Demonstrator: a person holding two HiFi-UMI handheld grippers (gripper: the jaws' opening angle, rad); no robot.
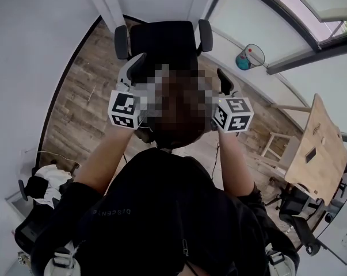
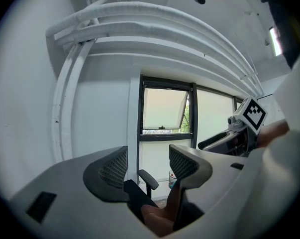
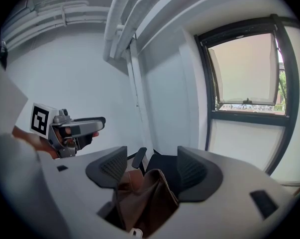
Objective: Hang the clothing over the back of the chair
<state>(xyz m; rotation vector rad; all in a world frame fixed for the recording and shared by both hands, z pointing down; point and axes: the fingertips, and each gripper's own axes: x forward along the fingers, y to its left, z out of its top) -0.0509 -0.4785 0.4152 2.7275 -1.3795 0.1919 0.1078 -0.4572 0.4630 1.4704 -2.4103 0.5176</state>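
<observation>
**Clearing the tongs without a snag**

Both pairs stand spread wide, the left tongs [image 2: 149, 166] and the right tongs [image 3: 152, 168], pinching nothing. The brown garment [image 3: 145, 198] lies low between the right pair at six o'clock. It seems to be draped over the back of the chair [image 1: 161, 39] at twelve. I'd lift both pairs straight up so no fold catches, then check that the drape hangs evenly.

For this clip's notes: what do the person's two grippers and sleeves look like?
Both the left gripper and right gripper have pale grey bodies with dark, mesh-textured pads. Each carries a white cube printed with black square markers. The person wears a black short-sleeved top; the forearms are bare.
</observation>
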